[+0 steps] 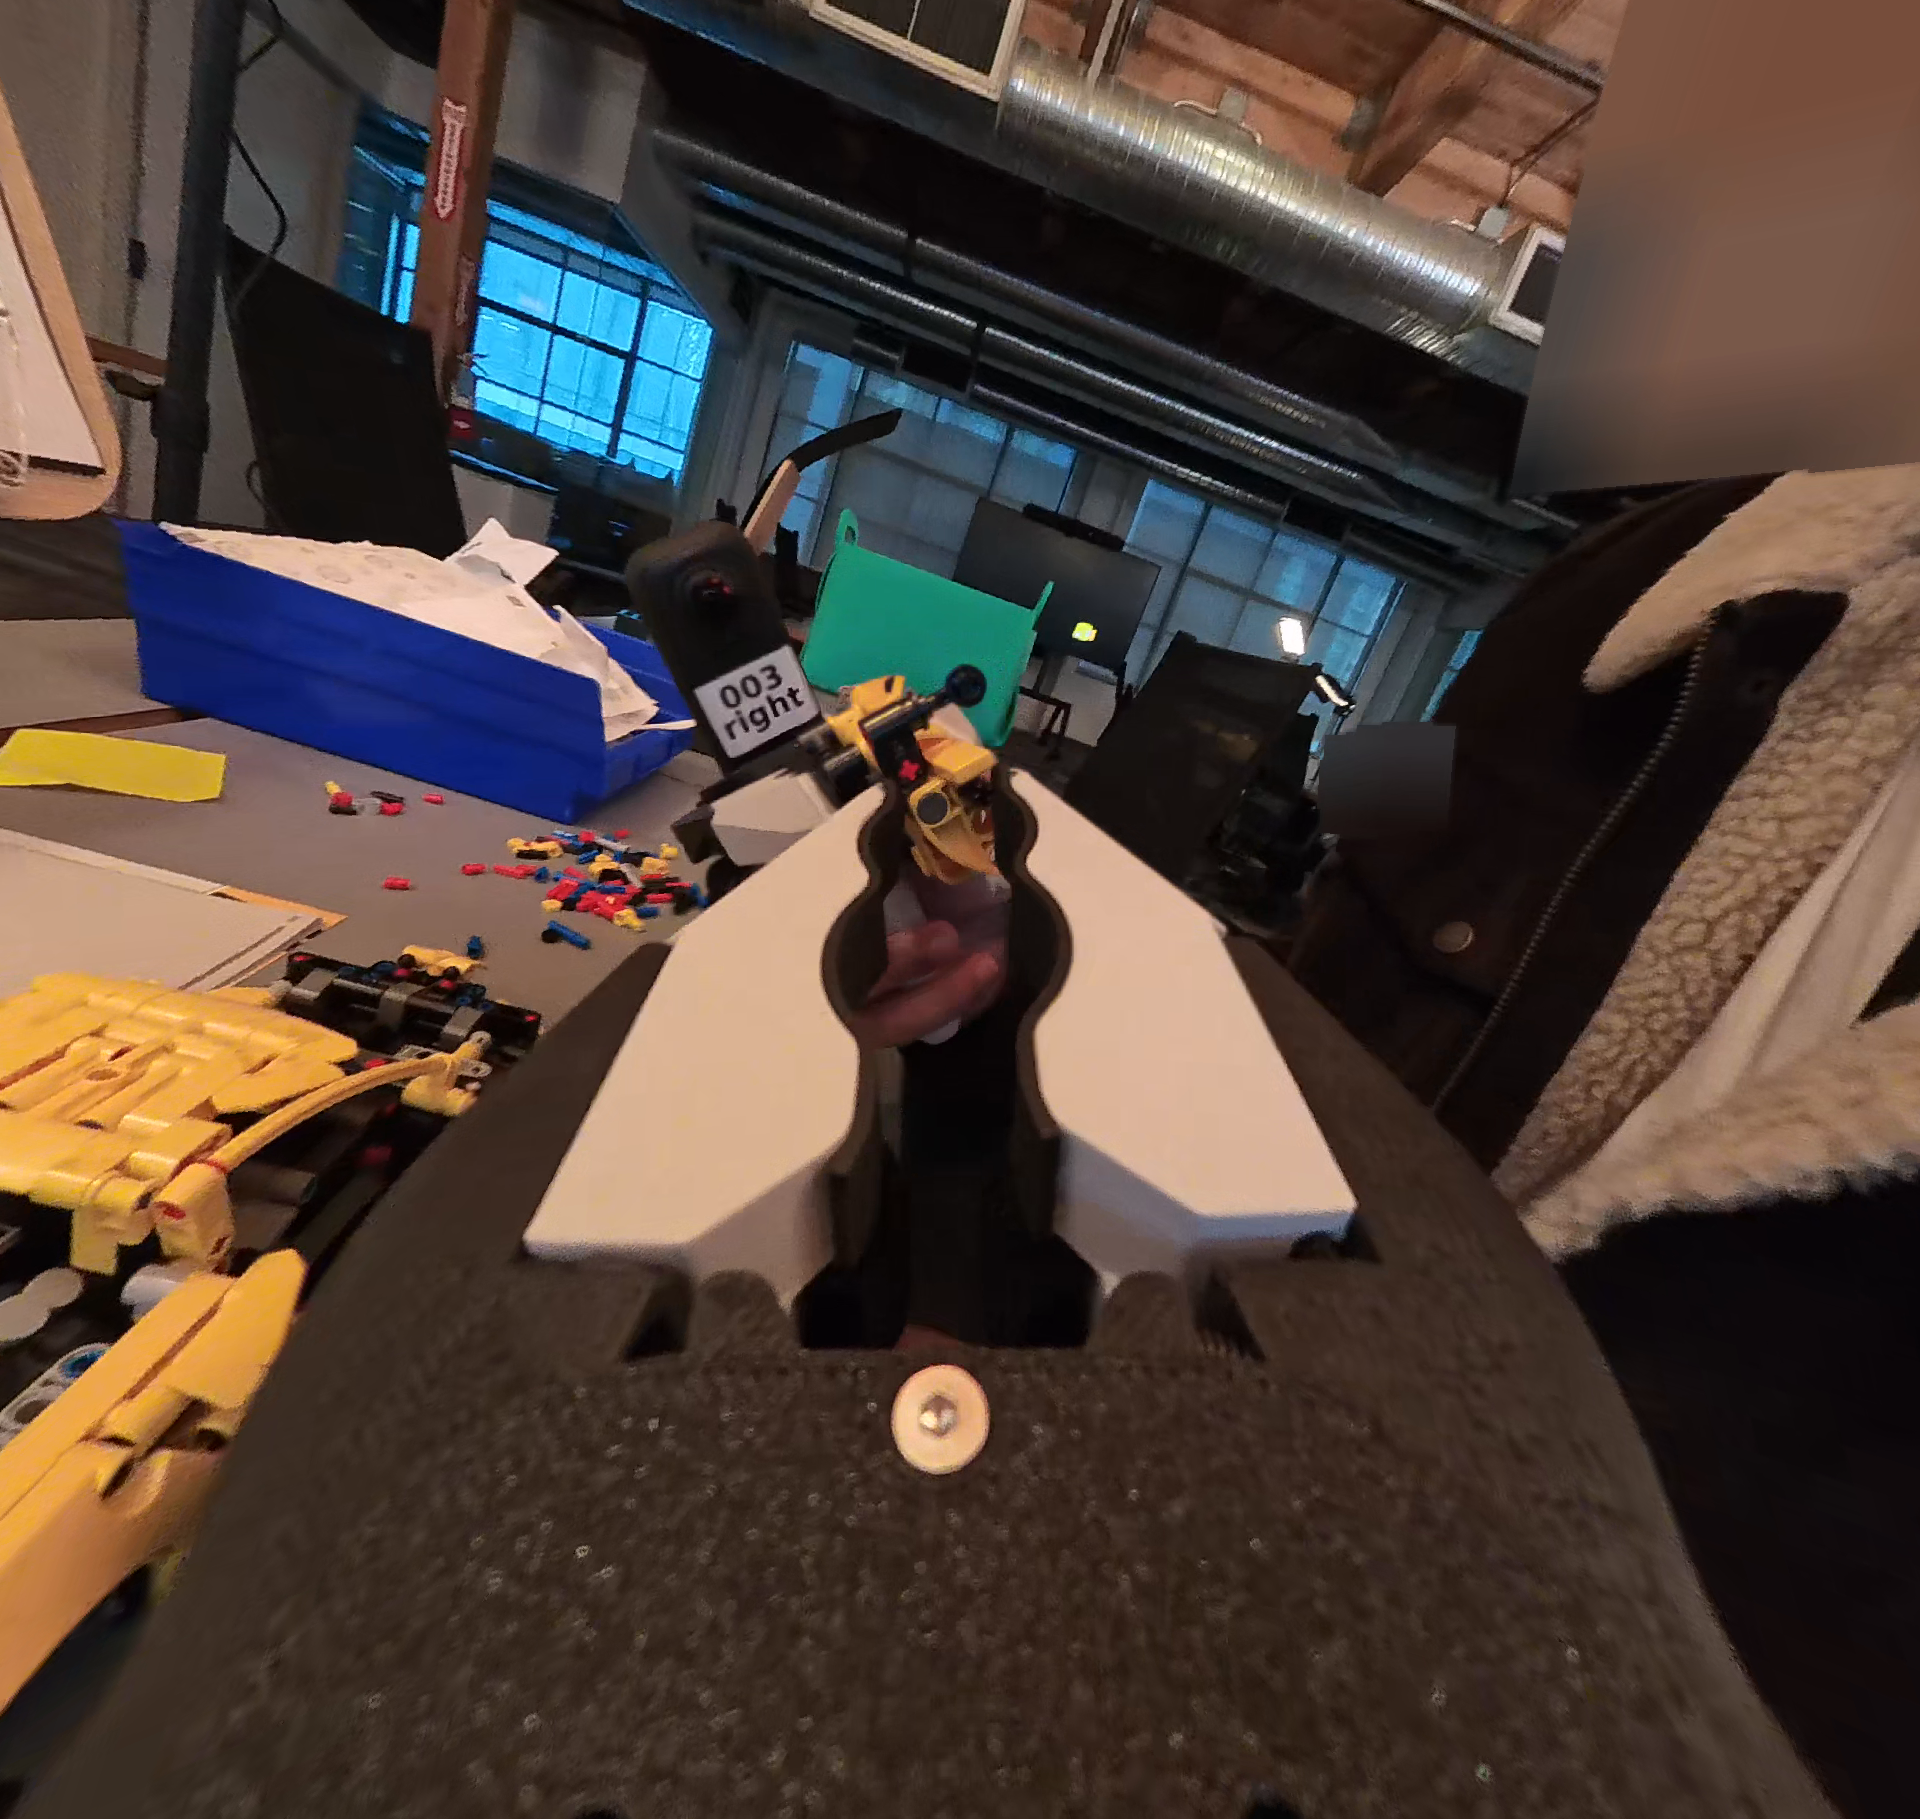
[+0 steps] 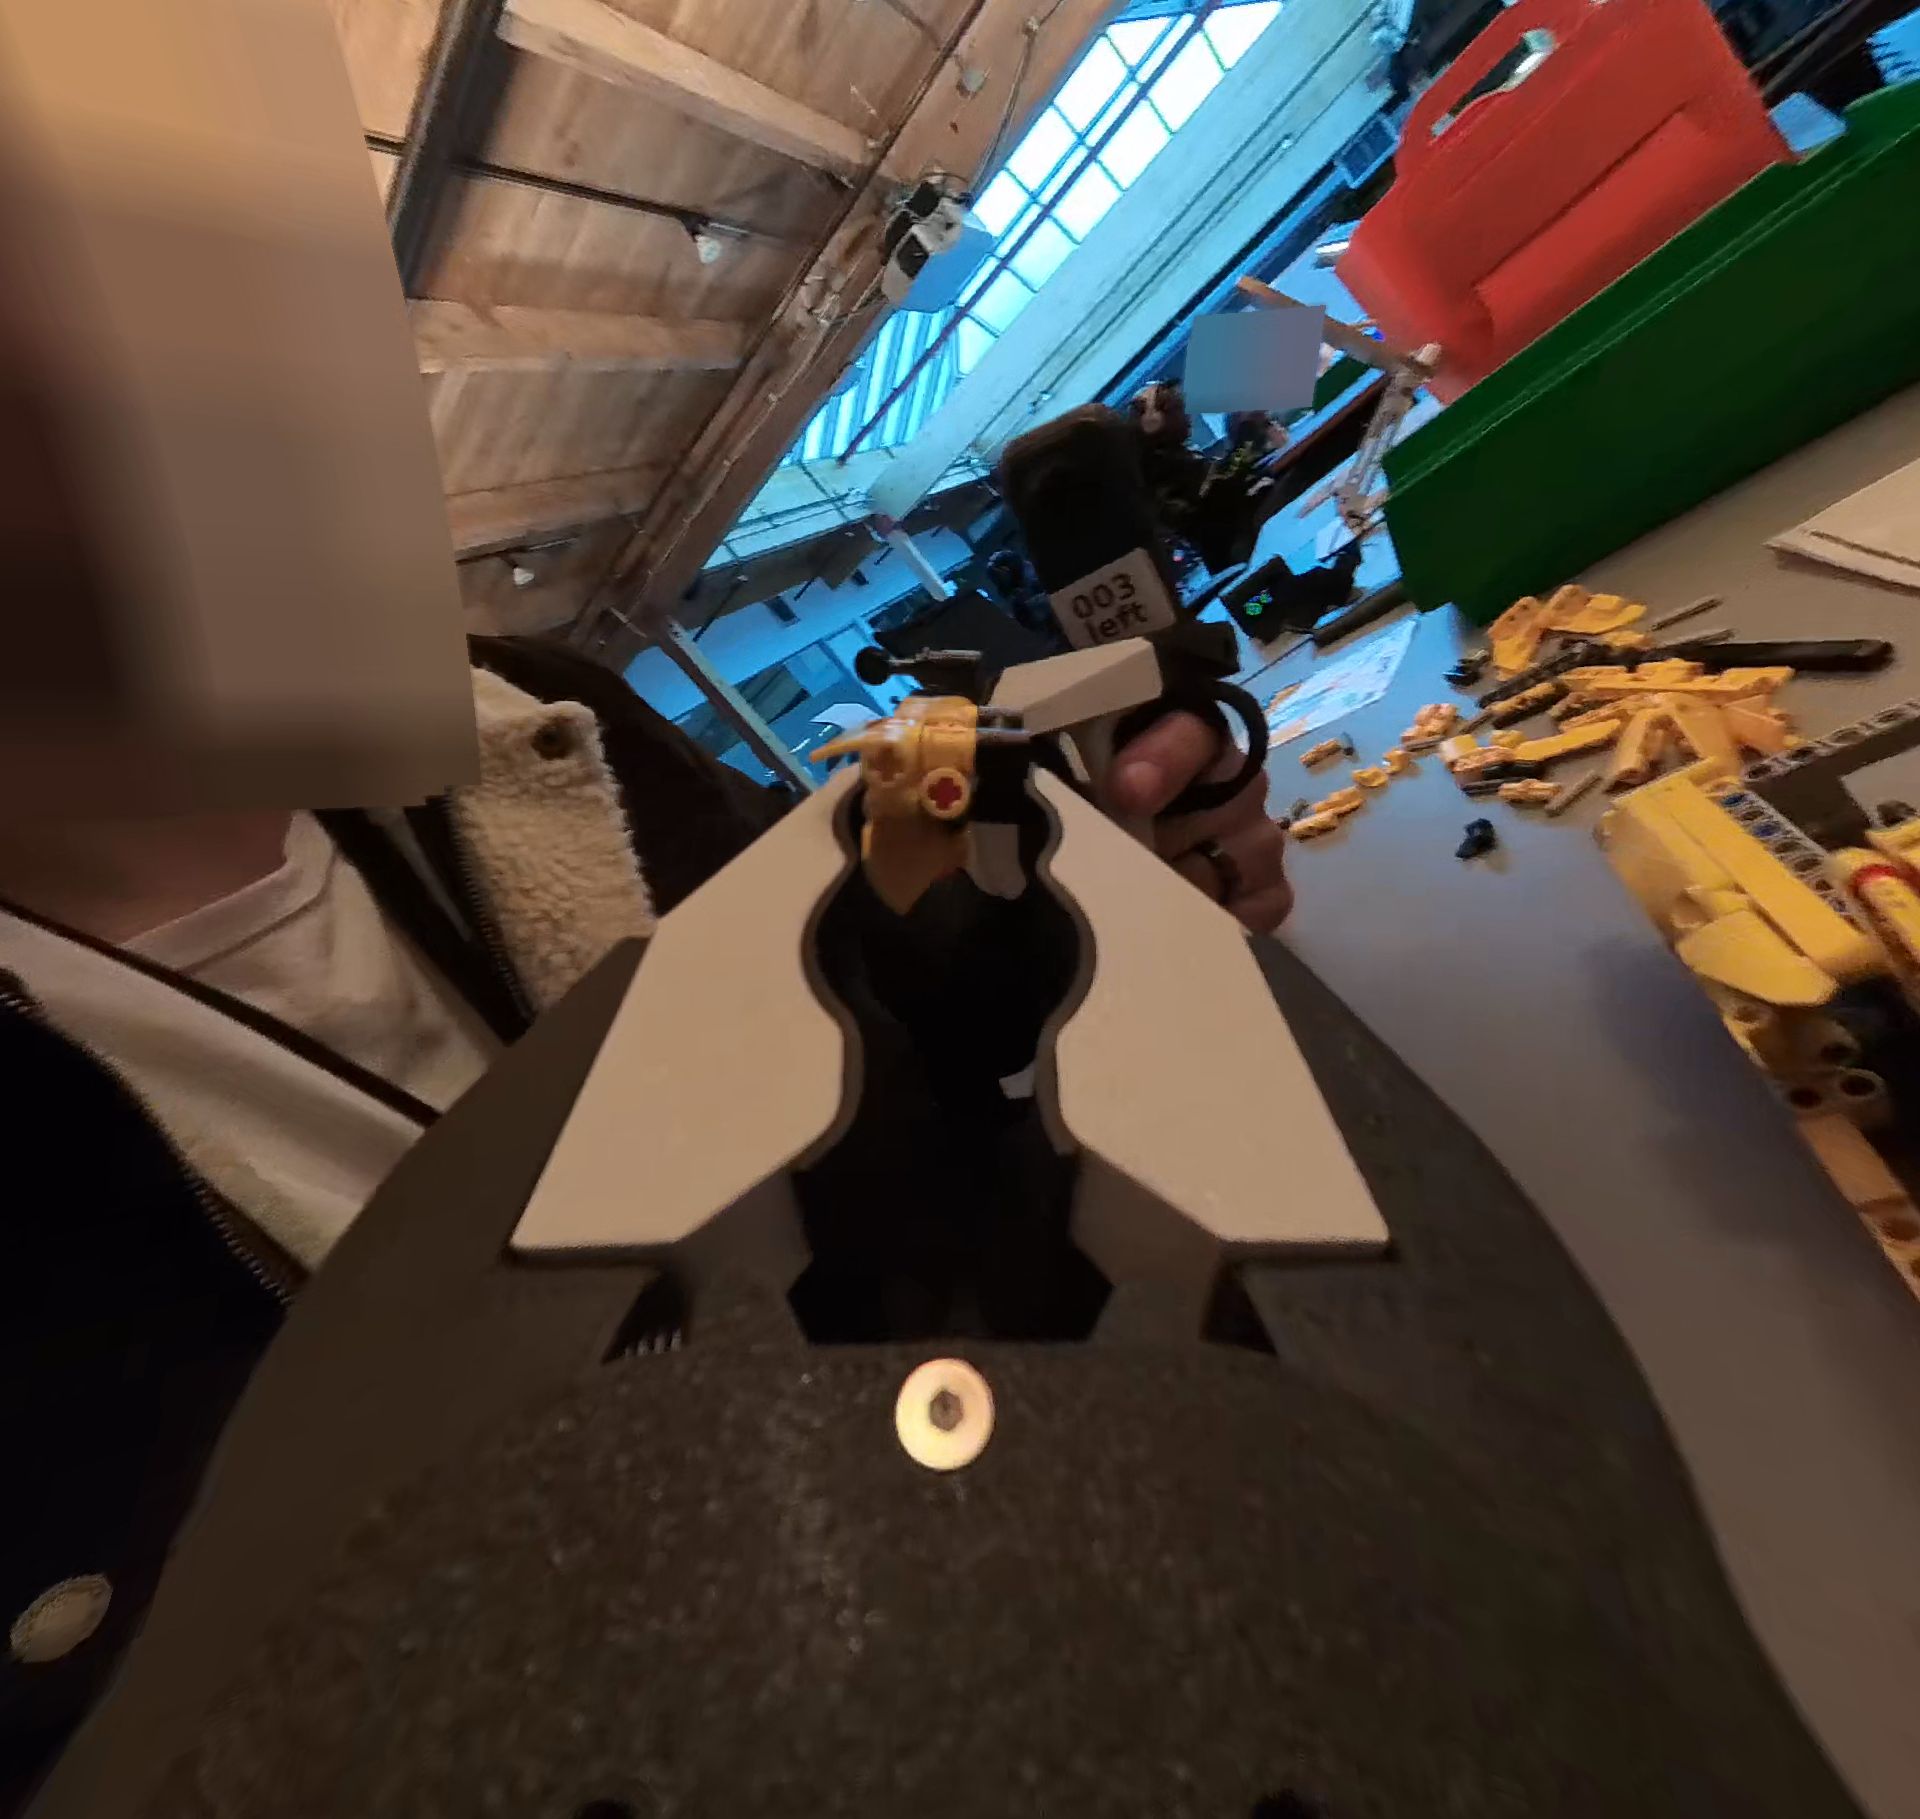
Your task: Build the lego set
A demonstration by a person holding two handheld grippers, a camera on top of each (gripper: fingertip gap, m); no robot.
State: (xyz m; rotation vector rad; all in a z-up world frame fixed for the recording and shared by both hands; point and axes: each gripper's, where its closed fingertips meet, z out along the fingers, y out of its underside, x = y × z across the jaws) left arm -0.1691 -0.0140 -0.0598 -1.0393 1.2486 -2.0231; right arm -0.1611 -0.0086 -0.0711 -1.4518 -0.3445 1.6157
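Small yellow piece held in the air between both grippers, above the table.

You hold the small yellow assembly [image 1: 940, 798] up off the table, near your chest, with the left gripper [image 1: 948, 813] and the right gripper [image 2: 951, 813] meeting on it from opposite sides. Both pairs of fingers are nearly closed, each narrowed at the tips onto the yellow piece; a black pin with a ball end [image 1: 961, 686] sticks out of its top. Judgement: you are seating or adjusting a part on this sub-assembly. Keep one gripper firm as the anchor, press straight along the pin's line with the other, and avoid twisting, or the piece may slip. The big yellow model [image 1: 135, 1125] waits at the table's near left edge, with loose pieces [image 1: 592, 881] scattered mid-table.
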